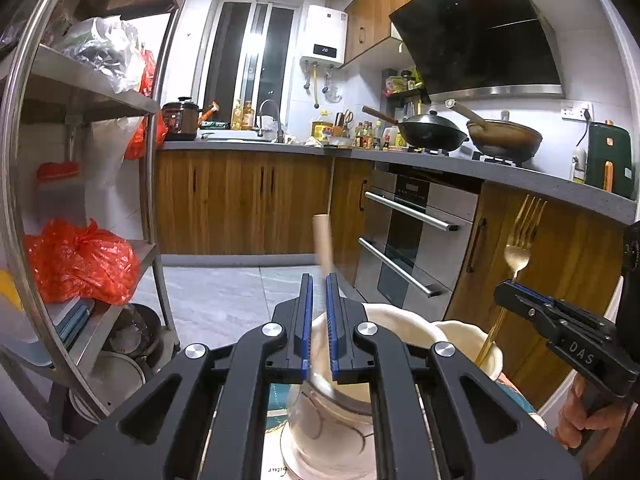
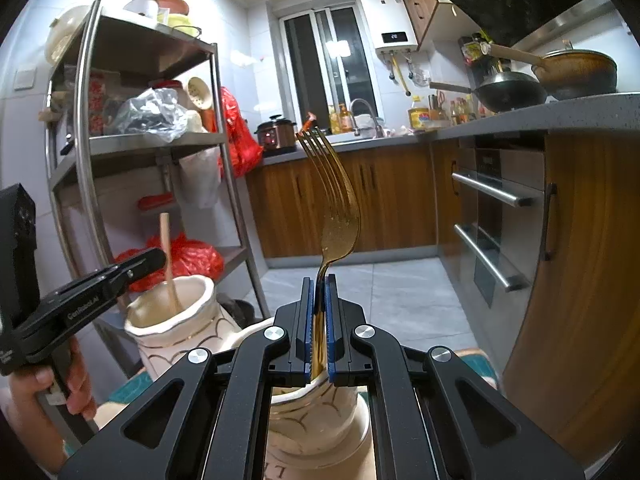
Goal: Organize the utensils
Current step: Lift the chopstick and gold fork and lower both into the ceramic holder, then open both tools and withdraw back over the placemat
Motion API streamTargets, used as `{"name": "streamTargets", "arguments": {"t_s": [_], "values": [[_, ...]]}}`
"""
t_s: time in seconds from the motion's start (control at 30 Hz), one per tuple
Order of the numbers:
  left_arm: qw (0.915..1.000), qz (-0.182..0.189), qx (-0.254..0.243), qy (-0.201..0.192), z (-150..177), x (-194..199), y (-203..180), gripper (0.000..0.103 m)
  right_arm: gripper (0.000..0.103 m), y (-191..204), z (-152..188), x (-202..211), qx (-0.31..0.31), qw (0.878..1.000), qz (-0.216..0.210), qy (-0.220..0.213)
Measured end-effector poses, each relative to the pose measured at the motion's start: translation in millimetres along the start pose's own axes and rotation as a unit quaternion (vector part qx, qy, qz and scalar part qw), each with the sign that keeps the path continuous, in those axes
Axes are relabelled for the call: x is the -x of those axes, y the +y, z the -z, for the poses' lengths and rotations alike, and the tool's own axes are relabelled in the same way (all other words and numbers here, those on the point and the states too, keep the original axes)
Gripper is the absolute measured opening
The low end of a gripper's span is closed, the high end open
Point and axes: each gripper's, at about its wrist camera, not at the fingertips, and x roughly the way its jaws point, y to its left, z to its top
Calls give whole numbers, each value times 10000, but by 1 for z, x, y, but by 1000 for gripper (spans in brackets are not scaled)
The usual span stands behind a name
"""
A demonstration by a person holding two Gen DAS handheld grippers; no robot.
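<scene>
Two cream ceramic vases w/ gold lines [image 2: 176, 320], [image 2: 316, 412], fragile. Your right gripper [image 2: 319, 320], jaws clamped on slick gold metal fork [image 2: 336, 216] at neck; left gripper [image 1: 319, 328] pinches light wooden-handled utensil [image 1: 322, 244] over vase.

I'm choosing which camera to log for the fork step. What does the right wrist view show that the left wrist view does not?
Only the right wrist view shows the right gripper shut on the gold fork close up, its handle reaching into the holder below, plus the shelf top.

Only the left wrist view shows the left gripper closed on the wooden-handled utensil close up, and the green appliance.

Both show the fork, both ceramic holders, both woks and the oven.
</scene>
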Motion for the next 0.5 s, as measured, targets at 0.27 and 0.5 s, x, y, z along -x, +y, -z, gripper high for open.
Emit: {"name": "streamTargets", "arguments": {"t_s": [0.27,0.5], "values": [[9999,-30,87,-73,-1,5,4,36,34,-6,-2,7,-196,9997,6,-113],[9997,-92,71,-215,-1,20,2,76,75,-4,-5,19,-277,9994,48,-188]]}}
